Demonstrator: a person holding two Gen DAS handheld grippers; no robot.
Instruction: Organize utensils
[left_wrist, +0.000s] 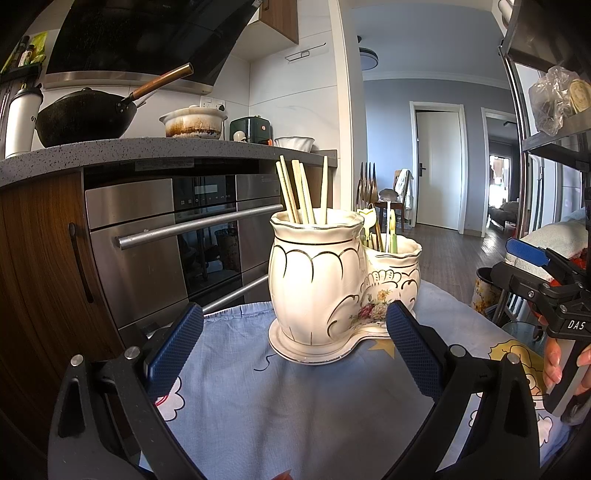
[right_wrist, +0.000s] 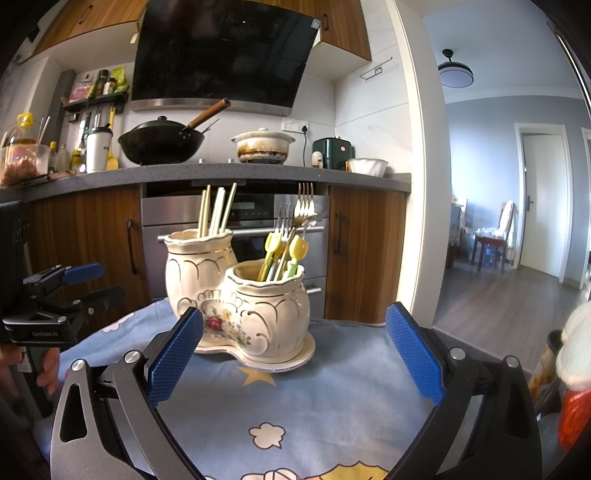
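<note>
Left wrist view sits low over the blue cloth (left_wrist: 295, 406), looking forward between its own blue pads (left_wrist: 173, 354) at the ceramic holder (left_wrist: 314, 288), close, tall pot nearest. It faces the oven (left_wrist: 166, 236) and counter, hallway door far right. Right wrist view is also low over the cloth (right_wrist: 314, 398), a little farther back, facing the holder (right_wrist: 240, 302) from its short-pot side, stove wall straight ahead. Shared: holder, cloth, oven (right_wrist: 236, 221), wok (left_wrist: 85, 118) (right_wrist: 162, 144), hallway. Each view catches the other gripper: right gripper (left_wrist: 532, 273) at the right edge, left gripper (right_wrist: 92, 284) at the left edge.
</note>
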